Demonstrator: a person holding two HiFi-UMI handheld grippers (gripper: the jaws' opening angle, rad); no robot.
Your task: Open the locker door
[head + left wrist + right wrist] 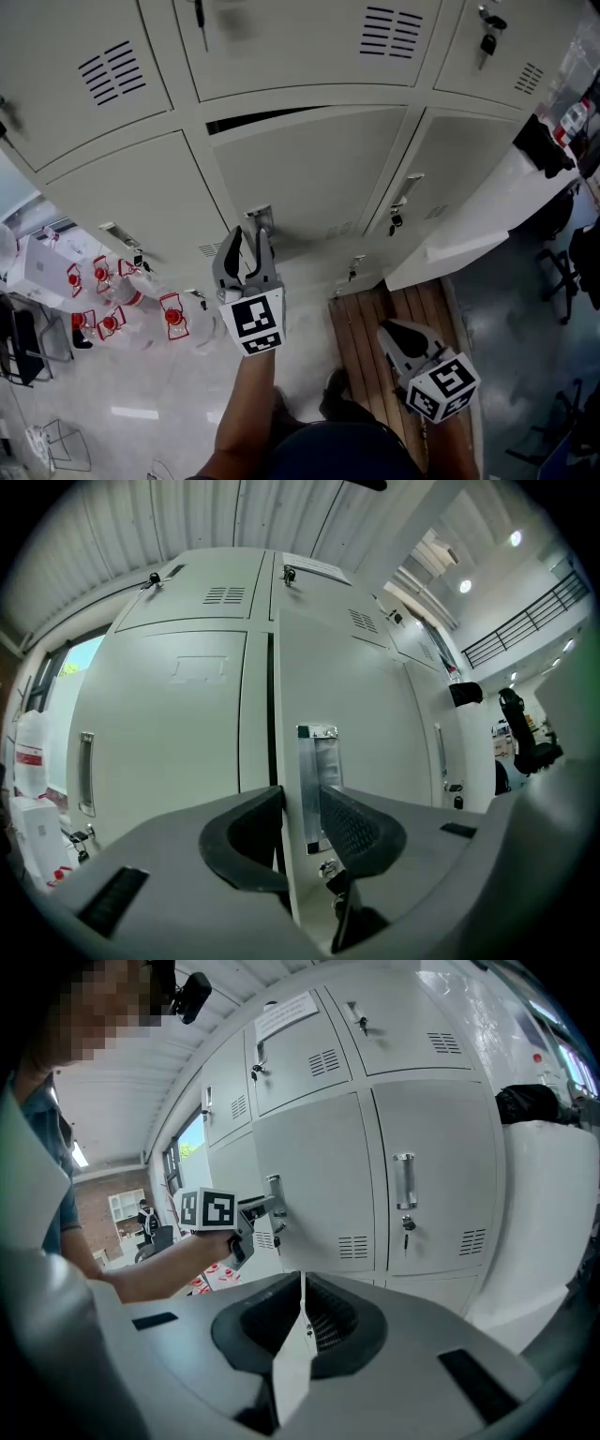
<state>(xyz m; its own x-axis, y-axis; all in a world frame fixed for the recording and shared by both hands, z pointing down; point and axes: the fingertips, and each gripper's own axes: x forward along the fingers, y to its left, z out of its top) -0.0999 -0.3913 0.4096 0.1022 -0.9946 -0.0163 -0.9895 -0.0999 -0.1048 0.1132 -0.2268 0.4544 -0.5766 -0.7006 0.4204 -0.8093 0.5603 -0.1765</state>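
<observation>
Head view, locker door [309, 169]: it filled the centre of the frame, with a dark gap along its top edge showing it stood slightly ajar.
Head view, handle [260, 217]: it sat at the door's lower left corner, between your left fingers.
Head view, left gripper [250, 240]: you held it at centre, just below the handle, with its jaws reaching up to it.
Head view, right gripper [397, 335]: you held it at lower right, over the wooden pallet [375, 314], well apart from the lockers.
Left gripper view, locker door [366, 705]: its free edge ran down the middle of the frame, straight into the jaws.
Left gripper view, fingers [246, 834]: they pinched the door's edge, one finger behind the edge and the other on the face at the handle [319, 771].
Right gripper view, right gripper [302, 1290]: its fingers were pressed together at lower centre with nothing between them.
Right gripper view, left gripper [265, 1207]: it appeared at centre left, on the door's handle.
</observation>
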